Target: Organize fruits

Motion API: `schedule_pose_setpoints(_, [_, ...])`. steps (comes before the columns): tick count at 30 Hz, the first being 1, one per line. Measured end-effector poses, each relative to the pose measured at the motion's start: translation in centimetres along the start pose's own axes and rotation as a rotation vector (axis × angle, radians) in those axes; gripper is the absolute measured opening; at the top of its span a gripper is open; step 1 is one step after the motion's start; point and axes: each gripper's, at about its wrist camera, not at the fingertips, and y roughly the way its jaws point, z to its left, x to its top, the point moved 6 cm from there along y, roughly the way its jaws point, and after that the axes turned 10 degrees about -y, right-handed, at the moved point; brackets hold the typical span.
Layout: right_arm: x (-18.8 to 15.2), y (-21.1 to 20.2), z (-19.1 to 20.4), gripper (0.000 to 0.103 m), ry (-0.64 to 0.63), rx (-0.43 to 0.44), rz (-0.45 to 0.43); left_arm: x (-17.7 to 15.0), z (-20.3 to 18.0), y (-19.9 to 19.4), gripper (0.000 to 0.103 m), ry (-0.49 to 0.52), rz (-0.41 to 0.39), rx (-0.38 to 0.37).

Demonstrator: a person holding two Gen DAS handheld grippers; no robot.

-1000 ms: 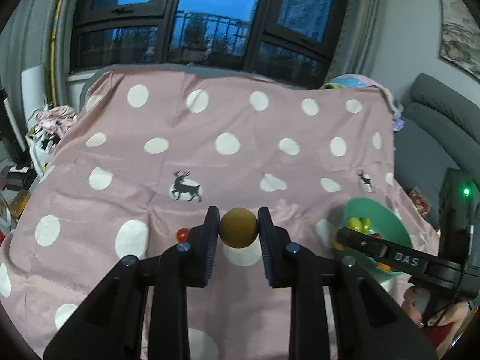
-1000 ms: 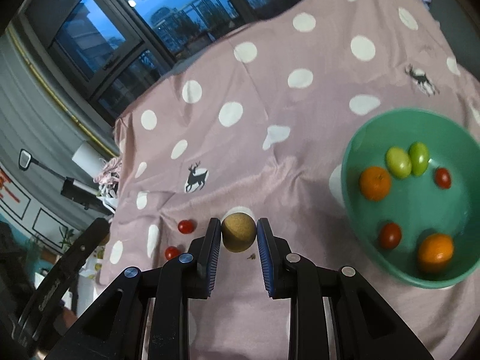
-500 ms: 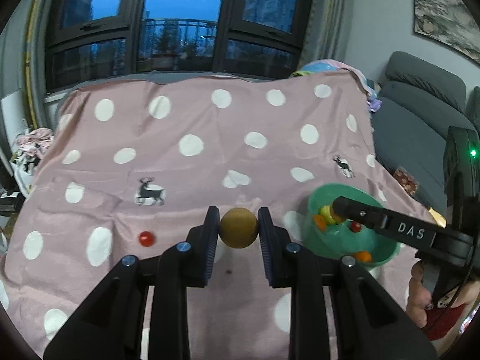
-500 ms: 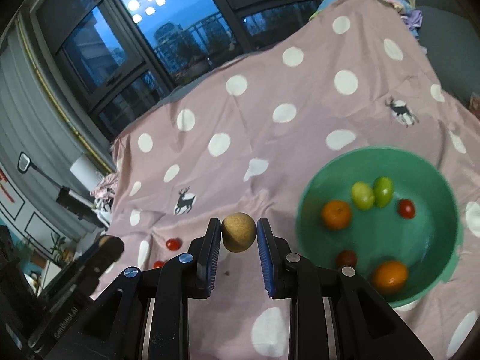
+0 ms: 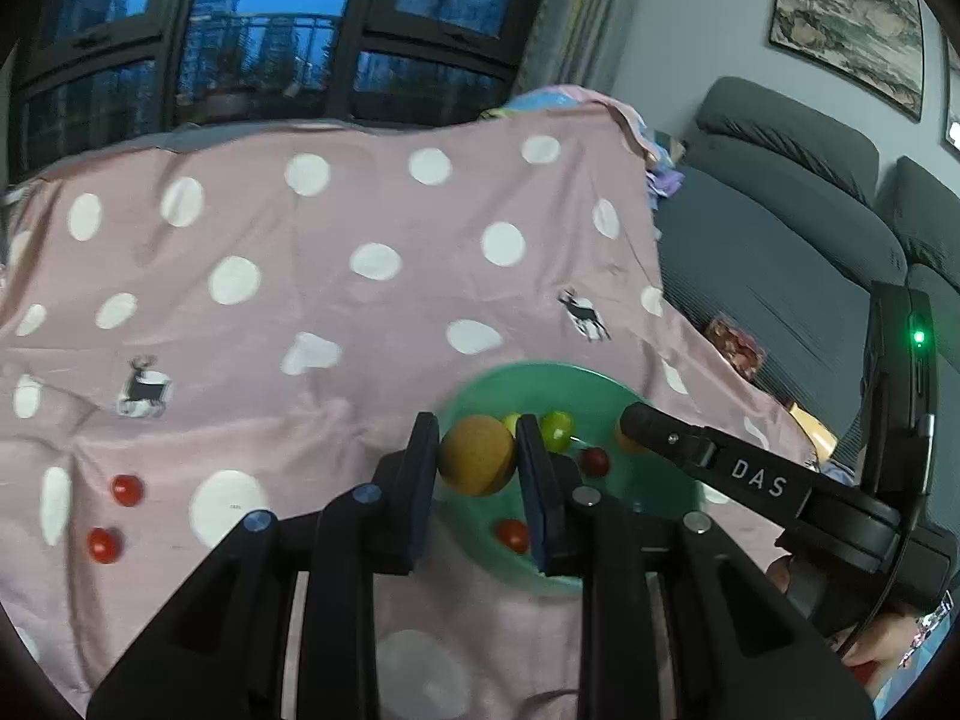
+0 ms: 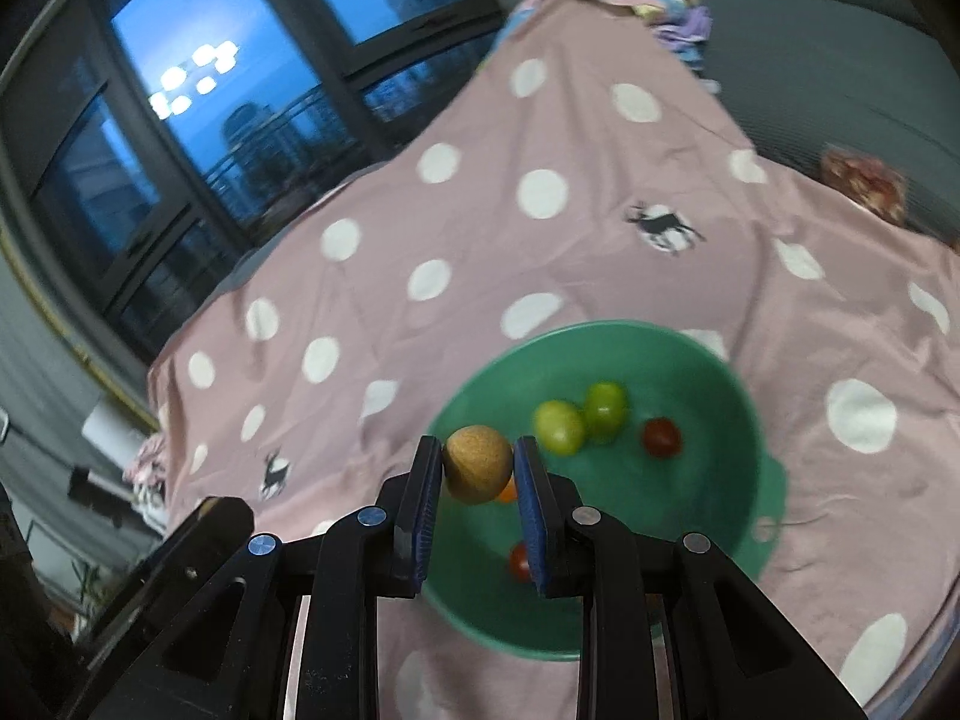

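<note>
Cloth [image 5: 336, 324], pink with white dots, covers surface. Green bowl [image 6: 708, 540] on cloth, near side. Left gripper [image 5: 477, 456] clamped on brown ball [image 5: 476, 454]; right gripper [image 6: 478, 464] clamped on own brown ball [image 6: 478, 463]; both balls round, no long axis, both over bowl's left part. Right view shows bowl's inside: two green fruits [image 6: 559, 427], red tomato [image 6: 661, 437]. Left view alone shows two tomatoes [image 5: 127, 489] on cloth, well left of bowl.
</note>
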Motion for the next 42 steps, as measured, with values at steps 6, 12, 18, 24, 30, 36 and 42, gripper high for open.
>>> schedule_pose_setpoints(6, [-0.2, 0.1, -3.2, 0.026, 0.089, -0.03, 0.009, -0.8, -1.9, 2.9, 0.026, -0.014, 0.063, -0.038])
schedule_pose_setpoints(12, [-0.6, 0.6, -5.1, 0.026, 0.139, -0.066, 0.033, -2.5, -3.3, 6.1, 0.026, -0.005, 0.146, -0.051])
schedule_pose_setpoints(18, [-1.2, 1.2, -6.7, 0.026, 0.187, -0.092, 0.067, -3.2, -3.5, 8.2, 0.026, -0.039, 0.185, -0.051])
schedule_pose_setpoints(24, [-1.3, 1.3, -7.3, 0.026, 0.236, -0.044, 0.066, -4.0, -4.1, 9.6, 0.026, -0.029, 0.214, -0.049])
schedule_pose_setpoints(30, [-1.6, 1.6, -7.8, 0.026, 0.258, -0.059, 0.086, -4.4, -4.4, 10.5, 0.026, -0.04, 0.246, -0.073])
schedule_pose_setpoints(36, [-1.9, 2.1, -8.0, 0.026, 0.249, -0.086, 0.113, -5.0, -4.7, 10.8, 0.026, -0.036, 0.263, -0.083])
schedule_pose_setpoints(42, [-2.2, 2.6, -8.5, 0.027, 0.258, -0.128, 0.142, -4.6, -4.7, 9.9, 0.047, -0.031, 0.256, -0.097])
